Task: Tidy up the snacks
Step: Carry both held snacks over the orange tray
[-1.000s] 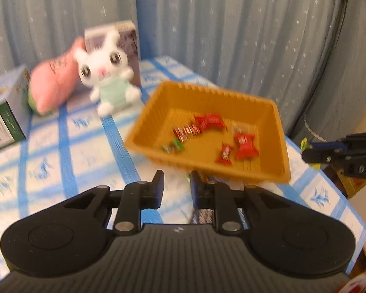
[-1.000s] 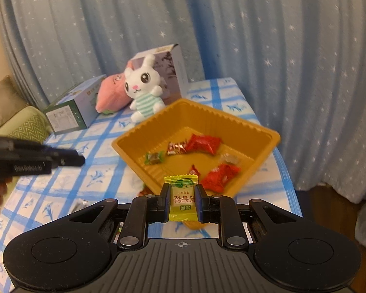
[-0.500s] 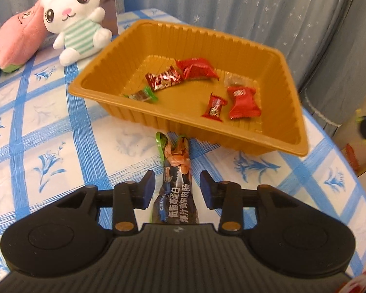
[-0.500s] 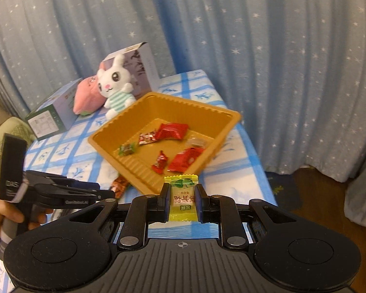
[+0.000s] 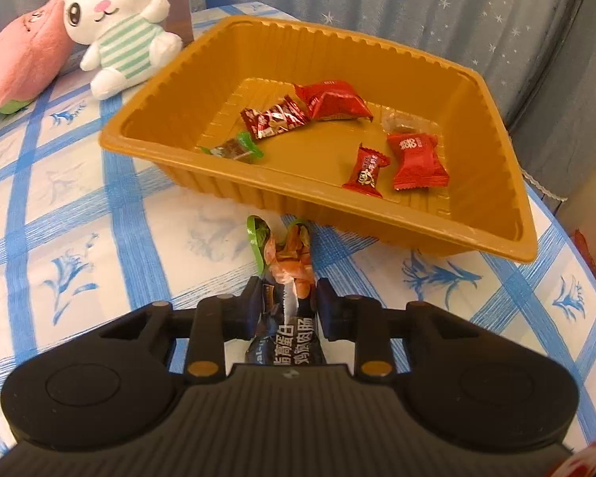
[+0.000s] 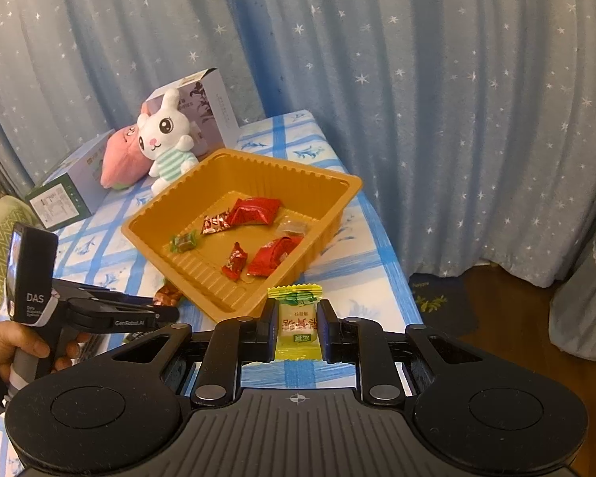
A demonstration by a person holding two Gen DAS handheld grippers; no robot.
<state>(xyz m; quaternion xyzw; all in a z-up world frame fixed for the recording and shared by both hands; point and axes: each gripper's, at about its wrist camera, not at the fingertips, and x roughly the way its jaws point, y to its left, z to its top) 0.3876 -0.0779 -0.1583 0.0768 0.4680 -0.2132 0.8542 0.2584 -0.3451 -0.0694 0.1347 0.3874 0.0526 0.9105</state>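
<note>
**Two snacks in hand, tray ahead of both grippers**

A blue star-print curtain [image 6: 417, 99] hung behind the table [image 5: 79, 246], whose cloth was white with blue checks. The orange tray [image 5: 457, 246] sat just ahead of my left gripper [image 5: 286, 298], holding six wrapped sweets.

The left jaws had just been closing and now pinched a dark sausage-snack packet [image 5: 286, 342]. Its crumpled orange-and-green end stuck out ahead of the fingertips, almost touching the tray's near wall. My right gripper [image 6: 297, 320] had its jaws pressed on a yellow candy [image 6: 297, 326], held clear of the cloth, with the tray ahead and slightly left of them.

As I judged it, the main risk was on the left. The grip sat on slippery film, and the packet's loose end could catch the ribbed wall if I pushed forward before lifting. That could drag the tray or twist the packet out of the jaws. The candy could also slide out of the right jaws if I tilted them too steeply, since they held its flat body only by the edges.

Beyond the tray, left of the left jaws, sat a white plush rabbit [image 5: 119, 20] and a pink plush [image 5: 24, 63], with two boxes [image 6: 202, 111] near them. None of these blocked the path. Only the near wall stood between each held snack and the tray floor, and both grippers would crowd that one side.
</note>
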